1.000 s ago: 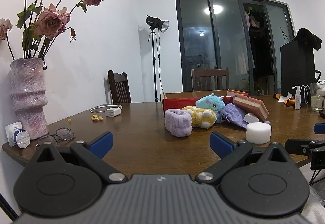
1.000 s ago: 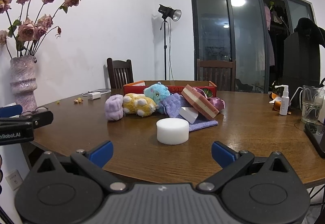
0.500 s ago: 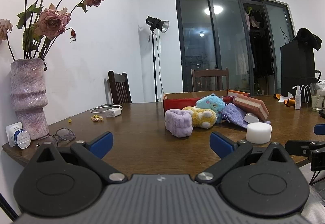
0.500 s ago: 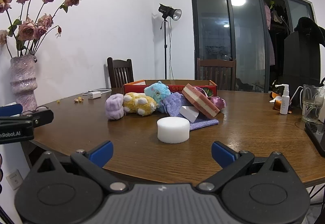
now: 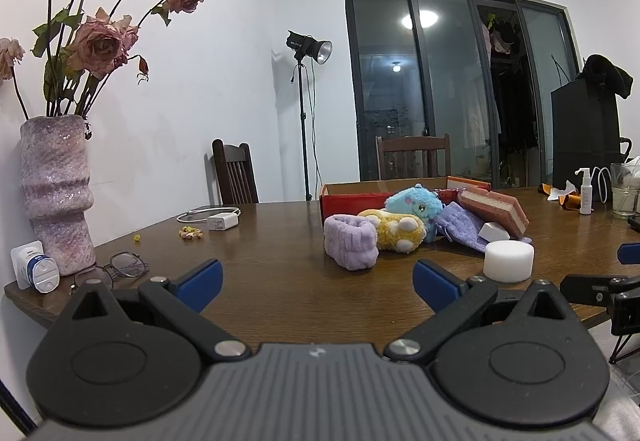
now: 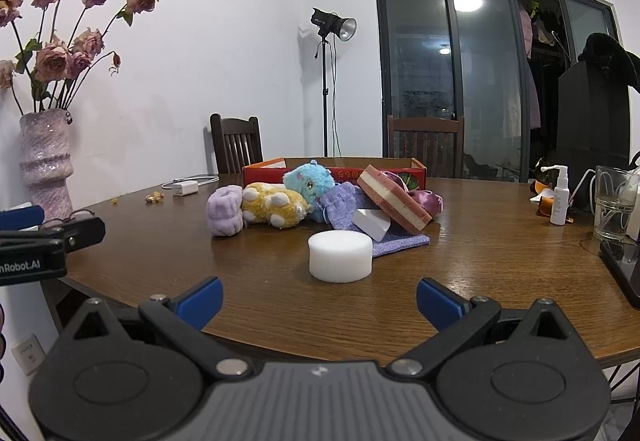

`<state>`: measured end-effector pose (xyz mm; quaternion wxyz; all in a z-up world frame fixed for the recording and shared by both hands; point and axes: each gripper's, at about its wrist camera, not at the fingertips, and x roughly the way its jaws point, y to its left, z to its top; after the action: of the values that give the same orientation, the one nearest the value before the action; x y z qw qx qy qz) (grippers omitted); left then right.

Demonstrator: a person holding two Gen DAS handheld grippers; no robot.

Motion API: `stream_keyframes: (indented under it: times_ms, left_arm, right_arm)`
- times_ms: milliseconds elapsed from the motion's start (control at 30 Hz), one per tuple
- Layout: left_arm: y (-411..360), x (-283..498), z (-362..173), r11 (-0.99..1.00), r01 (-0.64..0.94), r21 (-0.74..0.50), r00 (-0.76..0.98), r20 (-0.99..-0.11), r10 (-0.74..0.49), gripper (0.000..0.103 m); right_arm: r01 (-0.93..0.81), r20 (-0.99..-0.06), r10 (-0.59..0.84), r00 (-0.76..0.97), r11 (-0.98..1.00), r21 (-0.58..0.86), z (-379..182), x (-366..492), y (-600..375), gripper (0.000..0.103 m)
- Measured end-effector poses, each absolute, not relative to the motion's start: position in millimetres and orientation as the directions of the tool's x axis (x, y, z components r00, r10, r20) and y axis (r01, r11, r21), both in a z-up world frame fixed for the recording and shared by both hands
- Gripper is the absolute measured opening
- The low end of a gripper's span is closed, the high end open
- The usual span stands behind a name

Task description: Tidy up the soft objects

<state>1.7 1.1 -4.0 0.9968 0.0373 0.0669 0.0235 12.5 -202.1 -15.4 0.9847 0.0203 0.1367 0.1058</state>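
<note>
A heap of soft things lies mid-table in front of a red cardboard box: a lilac wristband, a yellow plush, a blue plush, a purple knit pouch, a pink layered sponge and a white wedge sponge. A round white sponge sits nearest. My left gripper is open and empty over the near edge. My right gripper is open and empty just short of the round sponge.
A pink vase of dried roses, glasses and a small white device stand at the left edge. A charger lies further back. A spray bottle, a glass and a dark device are at the right.
My right gripper has crept slightly forward toward the round white sponge. The left gripper and the objects have not visibly moved.
</note>
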Motion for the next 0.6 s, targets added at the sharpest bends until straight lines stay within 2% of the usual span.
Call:
stream_keyframes:
  times_ms: [467,600]
  left_arm:
    - [-7.7,10.9,0.0,0.997,-0.033,0.071,0.991,-0.127,0.042,0.103]
    - [-19.7,30.1,2.6,0.995,0.048,0.090,0.988,-0.153,-0.034,0.103]
  right_arm:
    - [-0.206,-0.258,0.226,0.939,0.973,0.101,-12.5,22.2,-208.5,0.103]
    - [-0.185,-0.235,0.208,0.950,0.976,0.116,-7.6,40.5,-217.9,0.103]
